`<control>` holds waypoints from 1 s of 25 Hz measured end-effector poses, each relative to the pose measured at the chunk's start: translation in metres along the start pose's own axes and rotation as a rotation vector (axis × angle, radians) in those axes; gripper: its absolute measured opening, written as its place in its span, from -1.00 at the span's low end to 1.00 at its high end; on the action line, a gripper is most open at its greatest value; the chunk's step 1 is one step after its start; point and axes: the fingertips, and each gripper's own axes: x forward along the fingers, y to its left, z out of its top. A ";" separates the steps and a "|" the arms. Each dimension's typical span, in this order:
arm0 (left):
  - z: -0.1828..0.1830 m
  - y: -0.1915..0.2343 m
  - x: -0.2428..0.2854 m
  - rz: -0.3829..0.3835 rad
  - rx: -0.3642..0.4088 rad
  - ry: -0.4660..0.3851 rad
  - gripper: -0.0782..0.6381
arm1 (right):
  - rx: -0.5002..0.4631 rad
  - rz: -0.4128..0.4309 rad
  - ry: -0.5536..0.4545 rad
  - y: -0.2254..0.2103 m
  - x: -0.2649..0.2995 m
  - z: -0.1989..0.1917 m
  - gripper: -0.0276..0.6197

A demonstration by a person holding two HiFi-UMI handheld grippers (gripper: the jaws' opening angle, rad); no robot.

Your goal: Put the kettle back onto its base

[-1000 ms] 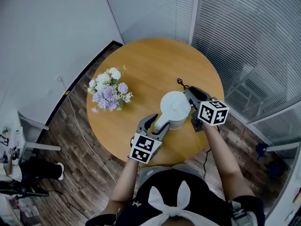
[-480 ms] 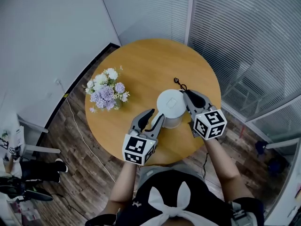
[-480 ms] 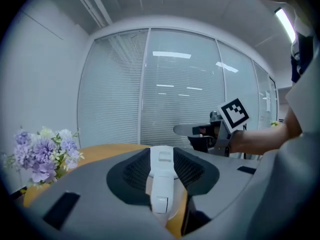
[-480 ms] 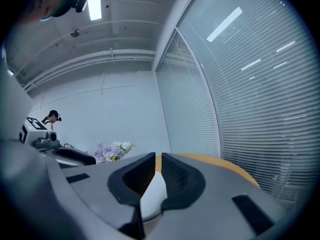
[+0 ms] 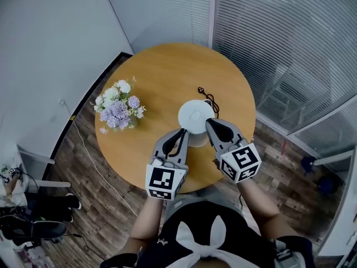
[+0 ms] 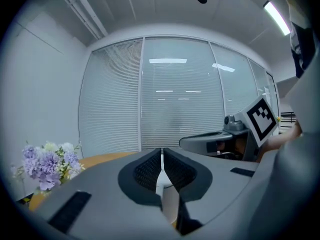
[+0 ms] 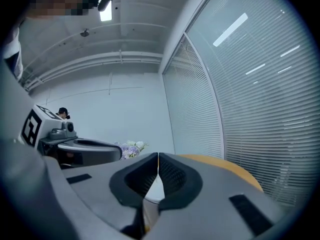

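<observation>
The white kettle (image 5: 196, 116) stands upright on the round wooden table (image 5: 167, 71). A black cord (image 5: 205, 94) runs out from beneath it, and whatever is under it is hidden by its body. My left gripper (image 5: 181, 133) hangs just in front of the kettle on its near left. Its jaws are closing with nothing between them, and the pads meet at the tips. My right gripper (image 5: 211, 123) is at the kettle's near right, shut and holding nothing. A strip of the kettle (image 6: 167, 204) shows white beyond the left jaws and likewise the kettle (image 7: 152, 191) beyond the right ones.
A bunch of purple and white flowers (image 5: 116, 109) stands at the table's left side. Glass walls with blinds (image 5: 279, 38) close off the far side. The table's near edge is right below both grippers.
Both grippers have drawn back from the kettle towards me and risen. The left jaws, open around the kettle's handle before, have let it go and come together.
</observation>
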 end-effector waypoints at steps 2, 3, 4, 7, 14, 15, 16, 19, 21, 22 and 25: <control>0.000 -0.003 0.000 -0.002 -0.008 0.003 -0.68 | -0.015 0.007 -0.002 0.010 -0.005 -0.001 -0.84; -0.001 -0.004 0.000 -0.001 -0.016 0.011 -0.69 | -0.021 0.009 -0.002 0.014 -0.007 -0.002 -0.84; -0.002 -0.004 0.000 0.004 -0.029 0.020 -0.70 | -0.025 0.009 0.001 0.018 -0.009 -0.003 -0.84; -0.005 -0.004 -0.002 0.023 -0.084 0.034 -0.71 | -0.027 -0.002 0.011 0.026 -0.013 -0.007 -0.84; -0.007 -0.012 -0.004 0.008 -0.093 0.046 -0.71 | -0.017 -0.024 0.026 0.032 -0.022 -0.013 -0.84; -0.008 -0.014 -0.004 0.001 -0.094 0.048 -0.71 | -0.016 -0.025 0.027 0.032 -0.023 -0.012 -0.84; -0.008 -0.016 -0.003 -0.006 -0.095 0.050 -0.71 | -0.015 -0.025 0.027 0.032 -0.023 -0.013 -0.84; -0.011 -0.021 -0.004 -0.015 -0.096 0.059 -0.71 | -0.021 -0.024 0.033 0.035 -0.024 -0.013 -0.84; -0.012 -0.023 -0.004 -0.022 -0.098 0.057 -0.71 | -0.029 -0.024 0.036 0.037 -0.025 -0.014 -0.84; -0.012 -0.024 -0.003 -0.028 -0.100 0.055 -0.71 | -0.031 -0.025 0.036 0.037 -0.025 -0.014 -0.84; -0.012 -0.025 -0.002 -0.037 -0.101 0.050 -0.71 | -0.030 -0.028 0.038 0.037 -0.024 -0.016 -0.84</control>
